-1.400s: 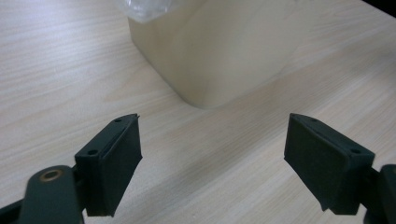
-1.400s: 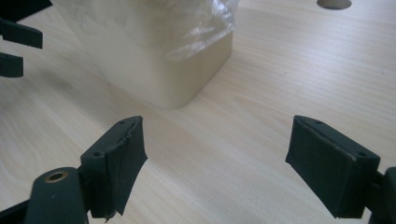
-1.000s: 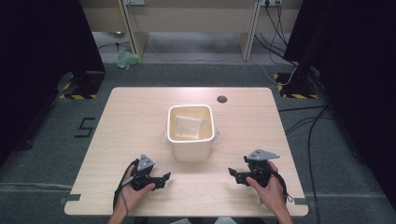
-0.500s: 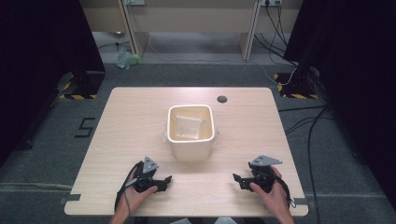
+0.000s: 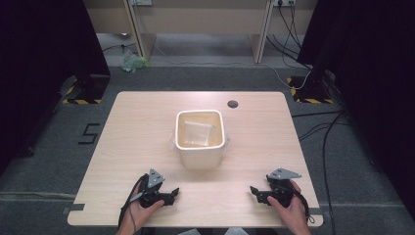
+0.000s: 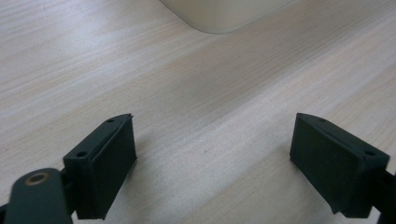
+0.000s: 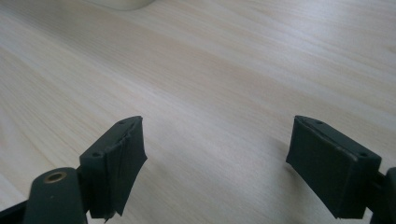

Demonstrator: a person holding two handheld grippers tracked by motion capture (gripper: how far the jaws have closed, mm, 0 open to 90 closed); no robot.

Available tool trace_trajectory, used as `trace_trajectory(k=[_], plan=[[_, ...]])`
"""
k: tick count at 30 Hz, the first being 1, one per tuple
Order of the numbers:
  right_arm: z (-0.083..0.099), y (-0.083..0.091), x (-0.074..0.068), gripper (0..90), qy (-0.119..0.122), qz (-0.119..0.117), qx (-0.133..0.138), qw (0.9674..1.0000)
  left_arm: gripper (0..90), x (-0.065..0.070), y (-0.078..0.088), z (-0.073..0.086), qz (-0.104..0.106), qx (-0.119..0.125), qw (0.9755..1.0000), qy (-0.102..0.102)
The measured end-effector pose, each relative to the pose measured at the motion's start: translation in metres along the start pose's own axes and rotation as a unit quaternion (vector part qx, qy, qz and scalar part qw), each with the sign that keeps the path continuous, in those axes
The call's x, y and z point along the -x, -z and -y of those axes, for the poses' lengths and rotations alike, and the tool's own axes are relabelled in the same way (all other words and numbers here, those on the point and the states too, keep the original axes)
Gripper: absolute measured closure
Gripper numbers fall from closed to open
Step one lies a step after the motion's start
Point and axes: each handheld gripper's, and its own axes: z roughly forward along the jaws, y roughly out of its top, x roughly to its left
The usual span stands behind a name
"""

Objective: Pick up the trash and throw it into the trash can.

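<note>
A pale wooden tabletop (image 5: 137,127) is seen from above, with a cream-coloured square tub (image 5: 199,155) standing near its middle. Inside the tub lies a flat, clear, bag-like piece (image 5: 196,133); what it is cannot be told. Two hands reach in from the near edge, each holding a black tool. The left hand-held gripper (image 5: 172,193) rests low over the tabletop near the front edge, to the left of the tub and nearer the person, its jaws pointing toward the right. In the left gripper view its jaws stand wide apart with only bare wood between them, and a rounded corner of the tub (image 6: 219,16) shows at the top, well apart from the tips. The right hand-held gripper (image 5: 254,190) sits at the front right, its jaws pointing left toward the other tool. In the right gripper view its jaws are released, gripping nothing, with bare wood between them, though they have just been closing a little. A sliver of the tub (image 7: 122,3) shows at the top edge there, well apart from the tips. A small dark round hole (image 5: 232,104) sits in the tabletop behind the tub.
</note>
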Motion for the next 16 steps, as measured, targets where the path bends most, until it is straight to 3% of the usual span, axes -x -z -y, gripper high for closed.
trace_trajectory(k=[5, 16], plan=[[0.0053, -0.0013, -0.0039, 18.0, 0.030, 0.029, 0.001, 0.9991, 12.8, 0.0001, -0.0004, -0.0003, 0.001, -0.002, 1.0000, 0.001], [0.0048, -0.0027, -0.0050, 14.6, 0.033, 0.029, -0.004, 0.9990, 11.2, 0.0004, -0.0015, -0.0009, 0.000, -0.002, 1.0000, 0.001]])
